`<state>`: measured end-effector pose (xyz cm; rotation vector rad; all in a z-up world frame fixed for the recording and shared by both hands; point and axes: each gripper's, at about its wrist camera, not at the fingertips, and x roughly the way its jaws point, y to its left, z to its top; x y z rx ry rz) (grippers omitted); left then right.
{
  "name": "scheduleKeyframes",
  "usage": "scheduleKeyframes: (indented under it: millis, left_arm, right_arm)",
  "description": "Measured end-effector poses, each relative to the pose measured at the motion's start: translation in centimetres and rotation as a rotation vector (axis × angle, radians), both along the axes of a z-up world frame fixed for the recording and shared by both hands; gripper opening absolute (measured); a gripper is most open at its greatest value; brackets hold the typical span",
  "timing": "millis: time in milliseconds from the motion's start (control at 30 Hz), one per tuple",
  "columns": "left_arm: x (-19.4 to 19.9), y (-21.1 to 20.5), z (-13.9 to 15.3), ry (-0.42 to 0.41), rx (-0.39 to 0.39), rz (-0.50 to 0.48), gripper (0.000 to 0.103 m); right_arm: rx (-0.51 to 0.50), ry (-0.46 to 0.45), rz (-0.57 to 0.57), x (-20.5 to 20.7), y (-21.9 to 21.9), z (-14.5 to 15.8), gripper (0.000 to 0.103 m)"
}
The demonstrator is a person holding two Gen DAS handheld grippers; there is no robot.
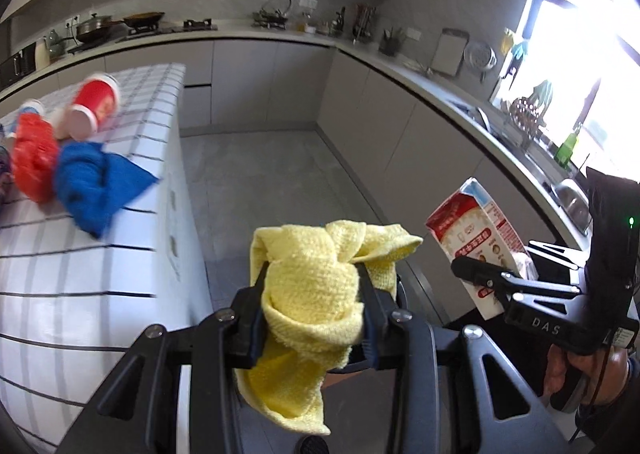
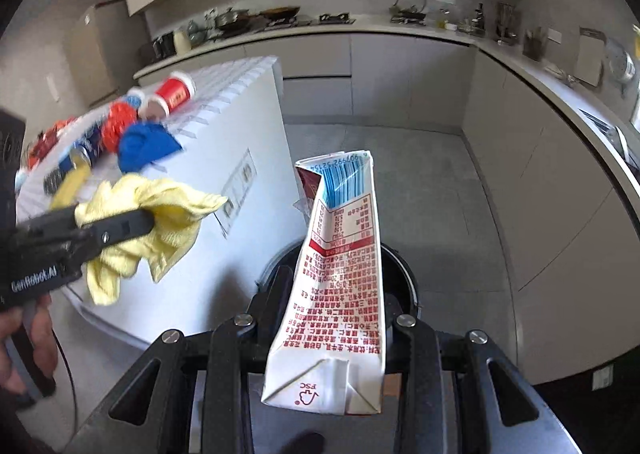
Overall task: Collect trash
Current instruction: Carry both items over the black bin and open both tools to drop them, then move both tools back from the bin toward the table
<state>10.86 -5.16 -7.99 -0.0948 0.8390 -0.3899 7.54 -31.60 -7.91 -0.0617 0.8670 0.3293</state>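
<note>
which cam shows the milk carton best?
Right wrist: the milk carton fills mid-frame, clamped in the right gripper, printed side panel readable. Left wrist shows it only small at right, partly behind that gripper's fingers.

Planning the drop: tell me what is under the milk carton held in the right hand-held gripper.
Under the red-and-white paper milk carton sits a round black bin rim on the grey floor. The carton and the right hand-held gripper cover the bin's inside.

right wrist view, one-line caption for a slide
Right gripper clamps a milk carton above a dark bin.
</note>
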Motion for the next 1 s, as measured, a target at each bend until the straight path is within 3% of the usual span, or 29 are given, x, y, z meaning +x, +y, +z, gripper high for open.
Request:
scheduleKeyframes:
  millis: [200, 467, 533, 567, 600, 633, 667, 733, 1000]
  left_arm:
    - [1.4, -2.8, -3.5, 0.061, 0.024, 0.000, 0.039]
    - [4.5, -5.4, -11.2, 0.238, 0.016, 0.038, 0.039]
    - [5.4, -5.8, -12.8, 0.289, -0.078, 0.028, 0.057]
    - [5.8, -5.7, -13.3, 0.306, -0.062, 0.064, 0.079]
    - [5.9, -5.0, -13.7, 0.316, -0.010, 0.145, 0.083]
    - [5.8, -4.3, -13.8, 0.323, -0.020, 0.179, 0.084]
    - [5.6, -3.6, -13.7, 0.325, -0.040, 0.206, 0.086]
    - [4.9, -3.0, -13.1, 0.305, 0.001, 0.235, 0.086]
    - [2.9, -3.1, -11.8, 0.287, 0.057, 0.246, 0.091]
  right_arm:
    - [-0.013, 0.054, 0.083, 2.2, -1.9, -4.7, 0.034]
    - [-0.060, 0.205, 0.203, 8.1, -0.9, -13.8, 0.035]
    - [-0.068, 0.224, 0.244, 9.3, -0.5, -15.4, 0.035]
    - [-0.090, 0.224, 0.279, 9.8, -0.3, -16.4, 0.052]
    - [-0.152, 0.218, 0.292, 10.1, -0.1, -17.3, 0.070]
    - [-0.237, 0.239, 0.278, 10.4, -0.3, -18.5, 0.089]
    - [-0.222, 0.245, 0.274, 10.5, -0.9, -18.7, 0.096]
    - [-0.195, 0.205, 0.238, 10.3, -2.2, -17.9, 0.103]
    - [-0.180, 0.189, 0.114, 10.7, -3.0, -16.4, 0.103]
